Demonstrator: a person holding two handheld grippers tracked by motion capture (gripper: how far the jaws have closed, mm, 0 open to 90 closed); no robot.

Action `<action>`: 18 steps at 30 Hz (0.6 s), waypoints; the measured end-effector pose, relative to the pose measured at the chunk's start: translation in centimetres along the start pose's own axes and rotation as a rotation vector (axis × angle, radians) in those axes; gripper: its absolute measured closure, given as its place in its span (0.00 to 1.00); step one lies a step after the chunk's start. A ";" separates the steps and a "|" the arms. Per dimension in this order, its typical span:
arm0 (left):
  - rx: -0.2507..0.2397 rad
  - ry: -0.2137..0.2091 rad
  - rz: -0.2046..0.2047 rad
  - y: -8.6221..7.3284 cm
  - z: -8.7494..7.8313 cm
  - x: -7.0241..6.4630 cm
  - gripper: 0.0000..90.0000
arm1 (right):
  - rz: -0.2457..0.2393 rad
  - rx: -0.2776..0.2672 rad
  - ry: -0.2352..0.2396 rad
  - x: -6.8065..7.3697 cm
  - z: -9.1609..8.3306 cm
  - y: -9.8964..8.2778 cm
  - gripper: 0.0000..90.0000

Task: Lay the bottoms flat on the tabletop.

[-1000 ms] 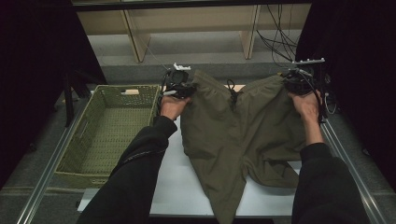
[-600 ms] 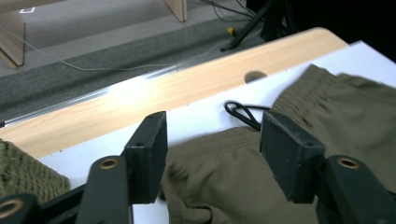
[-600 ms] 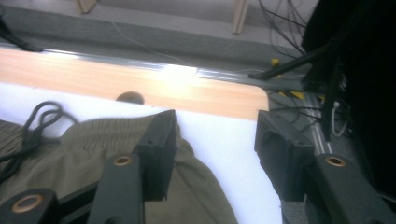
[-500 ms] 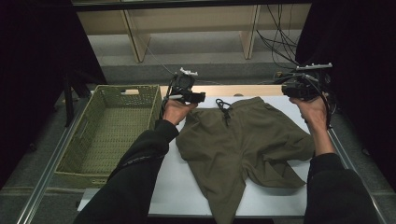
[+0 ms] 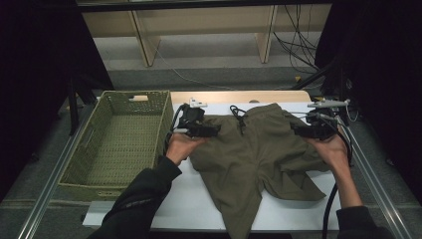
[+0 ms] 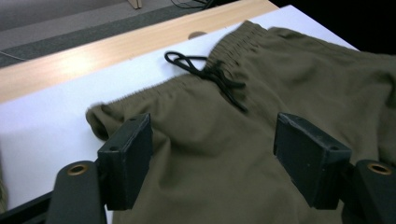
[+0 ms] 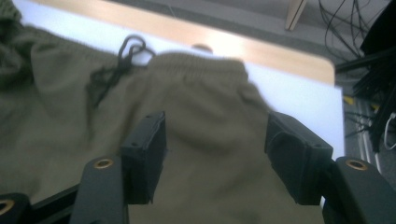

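The olive drawstring shorts [image 5: 259, 154] lie flat on the white surface [image 5: 199, 199], waistband toward its far wooden edge, just right of the woven basket [image 5: 119, 139]. The left hand-held gripper [image 5: 211, 130] sits over the shorts' left waist corner; its jaws have just been opening and now stand apart, with cloth below them (not pinched). The right hand-held gripper [image 5: 297, 130], at the right waist corner, has likewise just let go and gapes wide. The black drawstring [image 6: 210, 74] trails off the waistband between them.

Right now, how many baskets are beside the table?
1. The green woven basket stands at the left of the white table, close to the shorts. No other basket is visible.
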State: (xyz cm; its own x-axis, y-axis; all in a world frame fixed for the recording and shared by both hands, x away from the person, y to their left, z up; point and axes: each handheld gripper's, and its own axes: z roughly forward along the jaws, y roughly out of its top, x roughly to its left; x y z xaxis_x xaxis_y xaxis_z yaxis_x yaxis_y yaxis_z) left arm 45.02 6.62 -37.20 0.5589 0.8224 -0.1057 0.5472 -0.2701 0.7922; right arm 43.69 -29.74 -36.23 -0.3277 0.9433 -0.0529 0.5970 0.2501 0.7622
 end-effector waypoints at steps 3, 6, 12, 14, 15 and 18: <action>0.013 -0.006 0.014 -1.8 -0.3 -0.3 0.29 | 0.017 0.022 0.015 0.3 0.3 -1.9 0.45; 0.021 -0.019 0.009 -3.4 -0.2 -0.3 0.27 | 0.014 0.066 0.018 0.4 0.8 -3.1 0.44; 0.010 -0.033 0.015 -6.0 0.0 -0.2 0.25 | 0.021 0.098 0.028 0.7 1.2 -5.2 0.44; 0.008 -0.041 0.015 -6.6 0.1 -0.3 0.24 | 0.029 0.099 0.017 0.7 1.1 -5.8 0.45; 0.010 -0.042 0.022 -6.9 0.2 -0.4 0.23 | 0.041 0.100 0.021 0.7 1.0 -6.2 0.46; 0.012 -0.051 0.032 -7.6 0.1 -0.7 0.22 | 0.041 0.112 0.028 1.0 0.8 -7.3 0.47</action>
State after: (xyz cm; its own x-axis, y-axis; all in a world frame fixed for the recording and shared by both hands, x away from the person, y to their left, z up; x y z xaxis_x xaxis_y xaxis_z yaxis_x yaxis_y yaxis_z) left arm 40.59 8.06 -43.24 0.6068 0.7871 -0.1110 0.5360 -0.3020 0.7884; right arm 39.57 -30.41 -42.30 -0.3207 0.9472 -0.0042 0.6880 0.2359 0.6863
